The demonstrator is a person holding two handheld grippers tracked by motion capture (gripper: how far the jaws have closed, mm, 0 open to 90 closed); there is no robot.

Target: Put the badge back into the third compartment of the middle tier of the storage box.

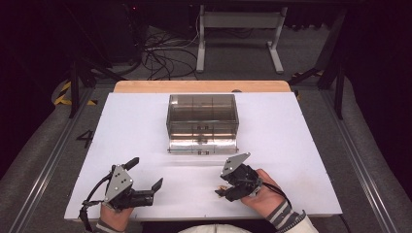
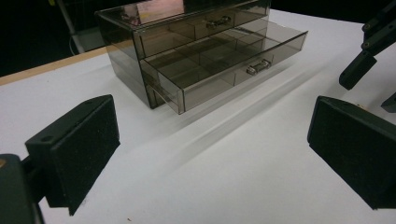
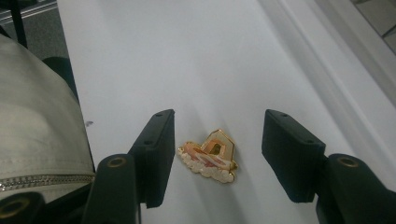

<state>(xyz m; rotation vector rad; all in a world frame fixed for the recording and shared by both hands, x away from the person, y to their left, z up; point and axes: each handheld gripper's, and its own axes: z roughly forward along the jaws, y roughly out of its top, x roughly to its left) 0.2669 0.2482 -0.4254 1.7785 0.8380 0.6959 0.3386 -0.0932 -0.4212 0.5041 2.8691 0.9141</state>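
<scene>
The right claw (image 3: 217,156) hangs half-open around a small gold enamel pin (image 3: 208,156) lying flat on the white desk (image 3: 187,60), pads apart from it. Thin, stiff, light and probably slippery: best pinched across its edges. The left claw (image 2: 210,149) gapes wide, empty.

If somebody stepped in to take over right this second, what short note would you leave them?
Left gripper: open, holding nothing, low over the white table.
Right gripper: open, jaws either side of the gold pin, pads not pressing on it.
The pin lies flat on the table near the front edge.
Smoky clear drawer box stands mid-table; its lower drawer is pulled out and looks empty.
Done: drawer open.
Left, probably: grip the pin, put it in the drawer, shut it.
</scene>
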